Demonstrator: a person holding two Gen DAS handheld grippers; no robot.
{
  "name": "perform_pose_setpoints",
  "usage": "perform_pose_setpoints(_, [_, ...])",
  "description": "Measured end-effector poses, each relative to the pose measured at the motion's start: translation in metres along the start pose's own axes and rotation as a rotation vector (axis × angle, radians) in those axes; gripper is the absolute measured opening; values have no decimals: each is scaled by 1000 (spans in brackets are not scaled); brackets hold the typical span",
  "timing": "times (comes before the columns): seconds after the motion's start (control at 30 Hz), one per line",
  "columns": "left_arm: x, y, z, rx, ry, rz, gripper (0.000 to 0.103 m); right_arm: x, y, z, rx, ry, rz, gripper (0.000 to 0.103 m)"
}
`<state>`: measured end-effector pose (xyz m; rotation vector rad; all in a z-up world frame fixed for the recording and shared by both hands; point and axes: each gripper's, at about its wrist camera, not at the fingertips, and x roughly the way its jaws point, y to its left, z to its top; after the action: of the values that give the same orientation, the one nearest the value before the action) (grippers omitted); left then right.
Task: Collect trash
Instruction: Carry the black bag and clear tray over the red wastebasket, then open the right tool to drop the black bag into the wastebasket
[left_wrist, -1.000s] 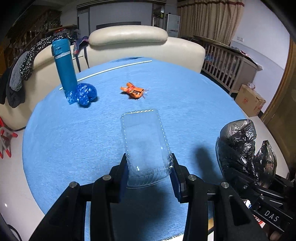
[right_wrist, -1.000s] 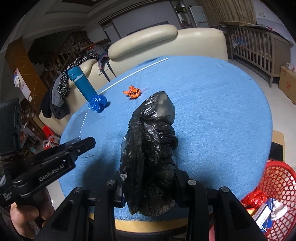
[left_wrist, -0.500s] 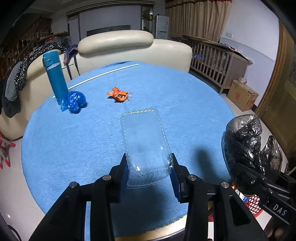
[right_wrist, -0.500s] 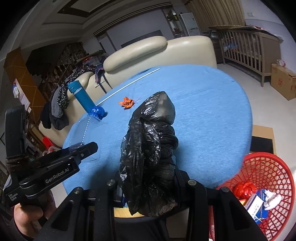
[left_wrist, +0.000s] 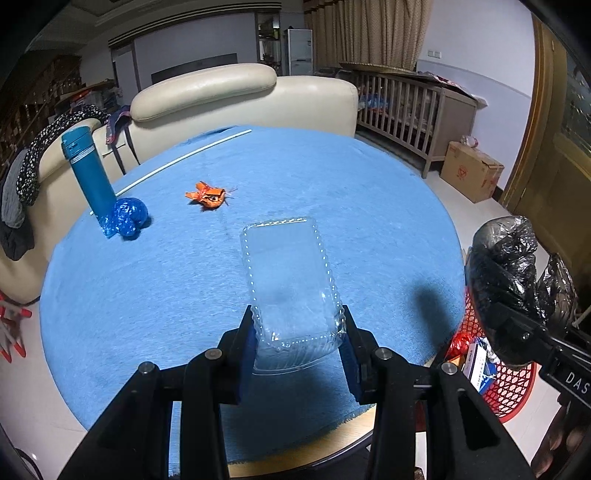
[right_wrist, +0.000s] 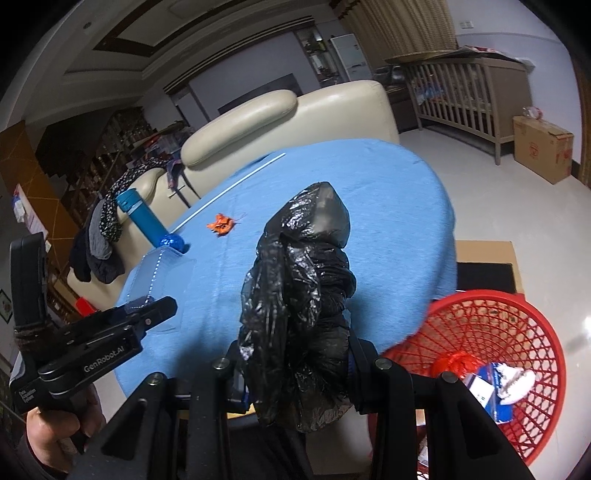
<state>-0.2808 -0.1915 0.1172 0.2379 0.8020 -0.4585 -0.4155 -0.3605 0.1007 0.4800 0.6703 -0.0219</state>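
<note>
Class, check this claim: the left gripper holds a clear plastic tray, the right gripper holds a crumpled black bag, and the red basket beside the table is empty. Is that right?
Not quite. The red basket is not empty: the right wrist view shows a red bundle and packaging in it. The left gripper does hold the clear plastic tray, the right gripper the black bag.

I see a bright blue tablecloth (left_wrist: 369, 221), a clear plastic tray (left_wrist: 291, 280), a glossy black bag (right_wrist: 303, 295), an orange wrapper (left_wrist: 208, 195), a teal bottle (left_wrist: 88, 170), and a red mesh basket (right_wrist: 517, 332).
</note>
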Motion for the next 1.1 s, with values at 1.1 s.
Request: perform_pose_setpoints(1.1, [-5, -88, 4, 182, 11, -98, 43, -38, -112, -13, 189, -56, -175, 39])
